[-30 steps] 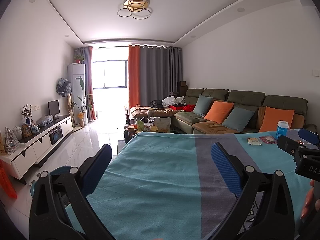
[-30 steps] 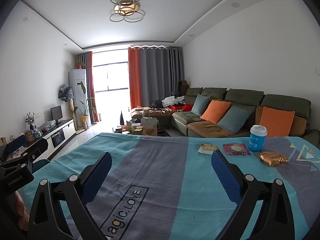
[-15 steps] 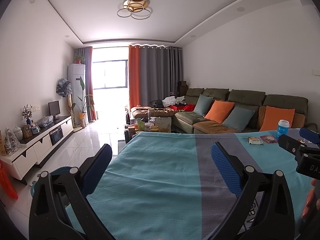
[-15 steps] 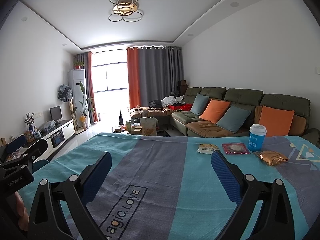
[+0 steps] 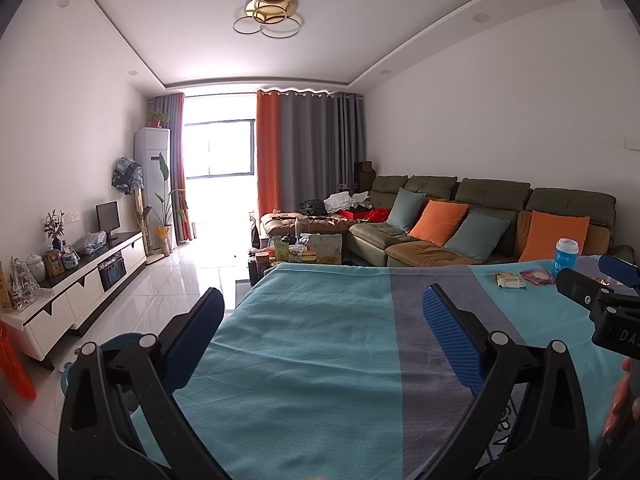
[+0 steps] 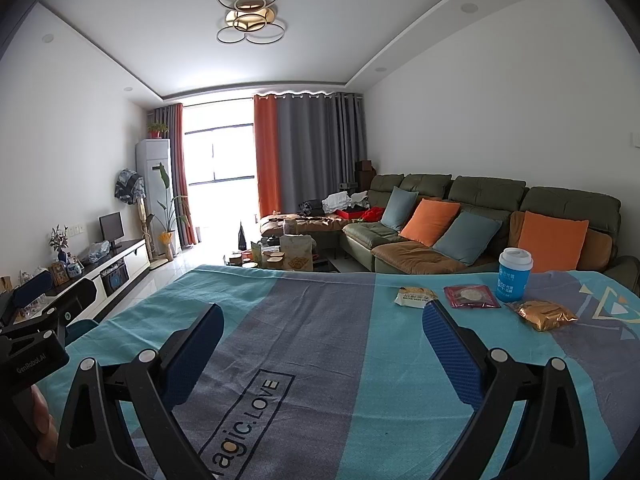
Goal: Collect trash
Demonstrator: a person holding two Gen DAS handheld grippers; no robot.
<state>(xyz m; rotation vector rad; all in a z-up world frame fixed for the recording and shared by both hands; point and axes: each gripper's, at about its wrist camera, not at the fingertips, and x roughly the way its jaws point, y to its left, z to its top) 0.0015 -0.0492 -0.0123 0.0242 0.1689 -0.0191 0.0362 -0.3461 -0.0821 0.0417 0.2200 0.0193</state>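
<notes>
A tabletop [image 6: 320, 360] covered by a teal and grey striped cloth is seen in both views. The left tongs [image 5: 322, 320] are held spread wide above its left part, with nothing between the blue pads, and the right tongs [image 6: 322, 332] are likewise held wide apart and empty over the middle, above the printed lettering.

The trash is gathered near the far right corner of the tabletop. In the right wrist view four pieces are shown clearly: a white snack wrapper [image 6: 414, 295], a red packet [image 6: 471, 296] just beside it, a blue paper cup [image 6: 514, 279] standing upright close behind the red packet, and a crumpled gold wrapper [image 6: 547, 315] nearest the right edge. In the left wrist view only the white snack wrapper [image 5: 510, 280], the red packet [image 5: 538, 277] and the blue paper cup [image 5: 565, 257] are made out, small and distant; the gold wrapper is hidden behind the right tongs [image 5: 616, 276], which are seen there from the side.

A green sofa [image 6: 480, 220] with orange and grey-blue cushions is seen beyond the far edge.
</notes>
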